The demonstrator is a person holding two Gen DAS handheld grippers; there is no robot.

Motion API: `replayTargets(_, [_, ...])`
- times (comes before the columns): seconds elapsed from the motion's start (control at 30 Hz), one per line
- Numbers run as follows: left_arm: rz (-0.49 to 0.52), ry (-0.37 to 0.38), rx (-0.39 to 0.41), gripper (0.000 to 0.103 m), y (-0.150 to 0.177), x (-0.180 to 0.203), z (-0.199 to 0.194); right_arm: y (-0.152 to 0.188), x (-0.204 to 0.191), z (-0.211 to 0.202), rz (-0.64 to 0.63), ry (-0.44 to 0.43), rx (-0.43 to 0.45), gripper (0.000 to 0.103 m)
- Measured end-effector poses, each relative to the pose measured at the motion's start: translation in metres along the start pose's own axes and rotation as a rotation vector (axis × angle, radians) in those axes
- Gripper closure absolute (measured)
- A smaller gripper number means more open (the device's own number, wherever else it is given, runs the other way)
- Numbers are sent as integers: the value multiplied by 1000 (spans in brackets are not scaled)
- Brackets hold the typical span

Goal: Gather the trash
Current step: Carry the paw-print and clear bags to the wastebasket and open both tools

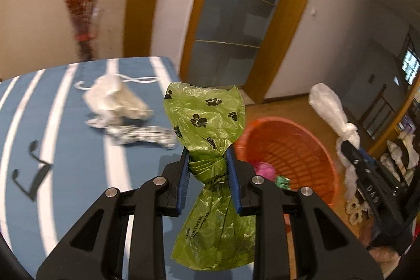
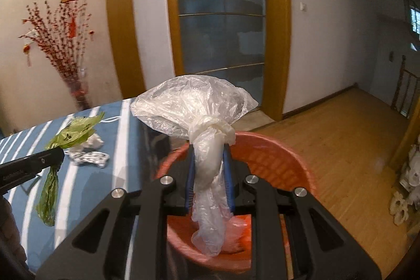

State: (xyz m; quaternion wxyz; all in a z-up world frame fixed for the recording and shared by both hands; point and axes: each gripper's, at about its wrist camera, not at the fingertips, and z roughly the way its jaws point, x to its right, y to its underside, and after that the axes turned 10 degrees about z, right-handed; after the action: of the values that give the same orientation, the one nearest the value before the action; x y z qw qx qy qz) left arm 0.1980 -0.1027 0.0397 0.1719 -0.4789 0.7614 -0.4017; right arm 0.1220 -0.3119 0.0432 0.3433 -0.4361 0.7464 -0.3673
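We are holding a knotted green bag (image 1: 207, 117) tight in our left gripper (image 1: 209, 176) and a knotted clear bag (image 2: 199, 109) tight in our right gripper (image 2: 209, 176). The clear bag is hanging over the orange basket (image 2: 275, 156); the green one is beside it, over the worktop (image 1: 78, 175) edge. If we are letting go too soon, the green bag could be missing the basket. More crumpled trash (image 1: 118, 106), maybe paper, is waiting on the blue striped cloth, in a room with a wooden floor (image 2: 341, 122).

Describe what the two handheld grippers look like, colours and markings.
Both match: the left gripper and right gripper have matte black angular linkage arms with triangular cutouts, round silver pivot bolts, and blue ribbed pads lining the jaws. White lettering runs along the right gripper's side, too blurred to read.
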Motion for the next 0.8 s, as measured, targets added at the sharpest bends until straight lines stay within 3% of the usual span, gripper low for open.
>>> replayTargets(0.43, [61, 130, -40, 77, -12, 63, 45, 3, 48, 19, 85, 31, -23, 83])
replayTargets(0.8, [86, 173, -59, 77, -12, 85, 65, 1, 59, 32, 134, 0, -33, 82])
